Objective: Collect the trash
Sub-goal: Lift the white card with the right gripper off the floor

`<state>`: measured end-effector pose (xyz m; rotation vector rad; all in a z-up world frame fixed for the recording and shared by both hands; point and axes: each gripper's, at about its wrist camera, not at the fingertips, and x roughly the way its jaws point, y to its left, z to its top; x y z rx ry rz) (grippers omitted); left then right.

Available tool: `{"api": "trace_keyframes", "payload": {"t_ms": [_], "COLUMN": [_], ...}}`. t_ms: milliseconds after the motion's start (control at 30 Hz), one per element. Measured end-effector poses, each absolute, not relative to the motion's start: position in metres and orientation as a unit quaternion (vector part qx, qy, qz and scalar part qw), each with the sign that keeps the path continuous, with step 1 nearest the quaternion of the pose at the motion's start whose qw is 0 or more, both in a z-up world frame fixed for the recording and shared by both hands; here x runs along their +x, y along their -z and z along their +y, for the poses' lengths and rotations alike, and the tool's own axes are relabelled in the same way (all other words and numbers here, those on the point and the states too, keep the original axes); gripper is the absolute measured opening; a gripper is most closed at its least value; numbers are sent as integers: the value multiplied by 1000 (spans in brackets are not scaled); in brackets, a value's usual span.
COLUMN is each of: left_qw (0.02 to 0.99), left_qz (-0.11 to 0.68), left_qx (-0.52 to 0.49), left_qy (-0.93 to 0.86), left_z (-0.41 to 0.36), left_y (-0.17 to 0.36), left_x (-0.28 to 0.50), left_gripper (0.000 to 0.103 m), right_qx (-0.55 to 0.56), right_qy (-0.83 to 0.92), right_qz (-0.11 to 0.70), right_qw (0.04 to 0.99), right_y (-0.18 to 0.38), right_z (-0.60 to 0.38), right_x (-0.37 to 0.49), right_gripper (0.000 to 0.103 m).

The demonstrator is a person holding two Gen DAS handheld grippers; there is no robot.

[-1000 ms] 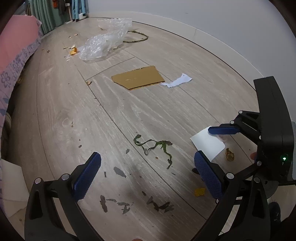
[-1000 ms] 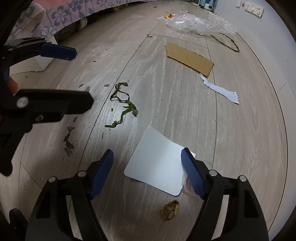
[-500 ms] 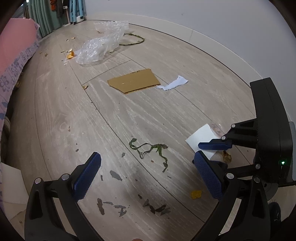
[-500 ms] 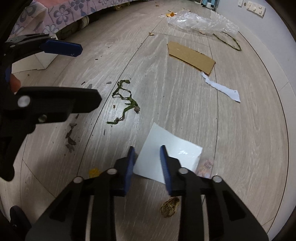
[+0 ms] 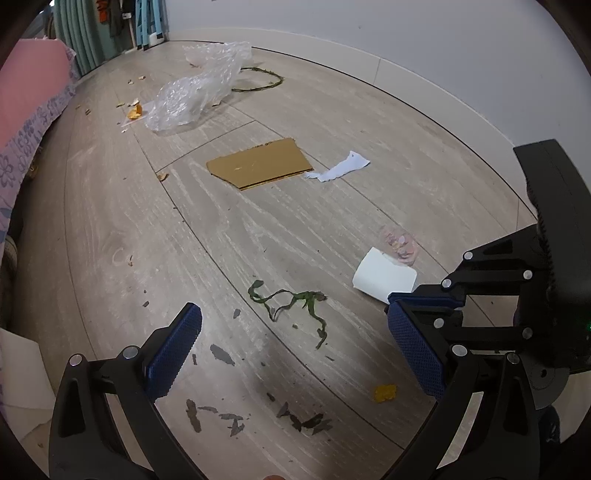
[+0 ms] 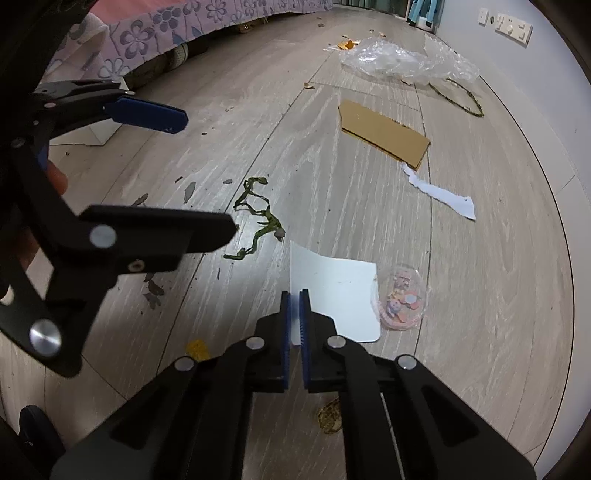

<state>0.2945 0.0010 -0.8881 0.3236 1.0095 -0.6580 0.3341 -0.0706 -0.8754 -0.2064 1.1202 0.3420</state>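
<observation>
- Two grippers are over the wooden floor [image 5: 332, 206], both angled down at it.
- The right gripper [image 6: 294, 306] has just been closing and its blue pads now pinch the near left edge of the white card [image 6: 332, 291]; the card shows between the pads.
- From the left wrist view the same white card [image 5: 384, 277] curls up from the floor where the right gripper [image 5: 417, 297] holds it.
- The left gripper [image 5: 295, 350] has its jaws wide apart with nothing between them, hovering over dark leaf scraps [image 5: 303, 421].
- Just beside the card's right edge lies a small clear round dish of coloured bits [image 6: 402, 297].
- A yellow scrap [image 6: 197, 349] lies on the floor to the left of the right gripper, and a brownish crumpled bit [image 6: 328, 419] shows between its arms.
- A twisted green strand [image 6: 258, 218] lies near the card's far left corner, well apart from both grippers' pads.
- Further out is a torn white paper strip [image 6: 443, 194], and beyond it, almost touching, a flat piece of cardboard [image 6: 384, 134].
- Furthest off, a crumpled clear plastic bag [image 6: 402, 61] lies next to a thin ring of twig [image 6: 461, 98], with orange peel [image 5: 135, 110] near the bag.
- A purple flowered bedspread [image 6: 177, 29] hangs along the far left side.
</observation>
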Motion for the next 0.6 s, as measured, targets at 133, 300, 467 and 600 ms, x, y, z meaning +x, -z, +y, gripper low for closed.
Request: {"api": "trace_keyframes", "payload": {"t_ms": [133,300,467,600], "left_qw": [813,817,821,822], "left_qz": [472,467,460,463], "left_qx": [151,149,154,154], "left_qy": [307,304,301,294], "left_z": [0,-2,-6,-7], "left_y": [887,881,871,855], "left_x": [295,297,300,300], "left_gripper": [98,98,98,98], "right_qx": [-99,-96,-85,-78], "right_qy": [-164,-166,-159,-154], "right_qz": [521,512,501,500], "right_qw": [832,838,846,849], "right_y": [868,858,843,821], "right_z": [-73,-81,-96,-102], "right_x": [335,338,344,347], "right_gripper": [4,3,3,3]}}
